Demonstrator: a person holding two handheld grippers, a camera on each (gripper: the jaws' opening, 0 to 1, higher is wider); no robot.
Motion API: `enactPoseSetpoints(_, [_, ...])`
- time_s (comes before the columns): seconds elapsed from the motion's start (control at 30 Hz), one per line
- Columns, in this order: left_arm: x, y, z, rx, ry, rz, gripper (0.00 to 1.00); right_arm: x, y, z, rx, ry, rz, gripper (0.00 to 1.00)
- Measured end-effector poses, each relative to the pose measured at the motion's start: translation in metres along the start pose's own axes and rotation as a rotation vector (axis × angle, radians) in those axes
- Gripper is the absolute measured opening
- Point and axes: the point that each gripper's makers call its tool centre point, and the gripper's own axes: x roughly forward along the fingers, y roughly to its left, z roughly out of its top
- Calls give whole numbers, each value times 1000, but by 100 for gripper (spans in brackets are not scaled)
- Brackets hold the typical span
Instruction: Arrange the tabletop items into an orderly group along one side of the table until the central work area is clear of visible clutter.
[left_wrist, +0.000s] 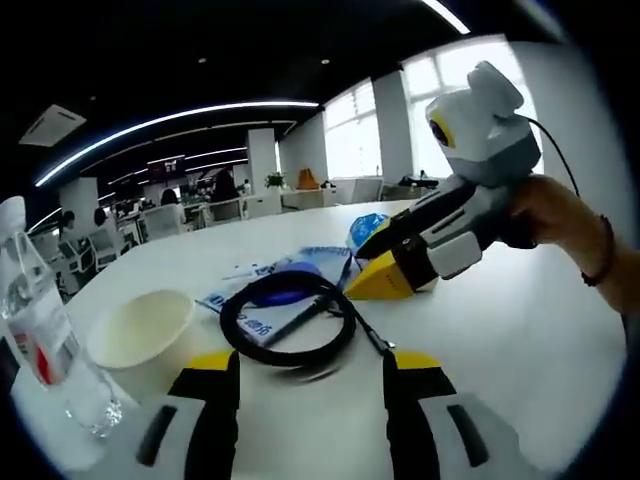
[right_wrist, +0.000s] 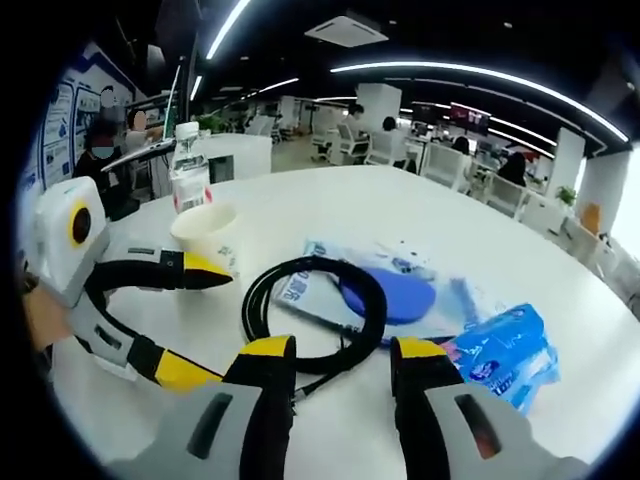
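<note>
Both claws stand wide and hold nothing: the left claw (left_wrist: 312, 400) hangs just short of the coiled black cable (left_wrist: 288, 322), and the right claw (right_wrist: 343, 385) rises just short of the same coil from the opposite side. The clutter sits mid-counter: the cable lies partly on a flat blue and white packet (right_wrist: 400, 290), a blue tissue pack (right_wrist: 505, 352) lies just beside the right claw's outer jaw, and a paper cup (left_wrist: 143, 330) and a clear water bottle (left_wrist: 40, 330) stand together near the white counter (left_wrist: 500, 330) edge on the left claw's side. Since the cup and bottle already form a cluster there, that looks like the sensible side to gather toward. For the cable, I judge it best to pinch two strands of the loop together in one claw and lift rather than drag, since dragging would likely pull the packet along underneath; the other claw could pin the packet. The bottle is cut off at the frame edge in the left gripper view, the printing on the packet is too small to read, and I cannot tell where the cable's ends are
</note>
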Motion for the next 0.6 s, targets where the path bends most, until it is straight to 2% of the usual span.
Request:
enactPoseSetpoints(0.2, [3, 3, 2, -21, 2, 8, 57, 12, -2, 2, -2, 13, 5, 35])
enactPoseSetpoints(0.6, [12, 6, -10, 13, 49, 18, 56, 25, -7, -3, 42, 30, 2, 32])
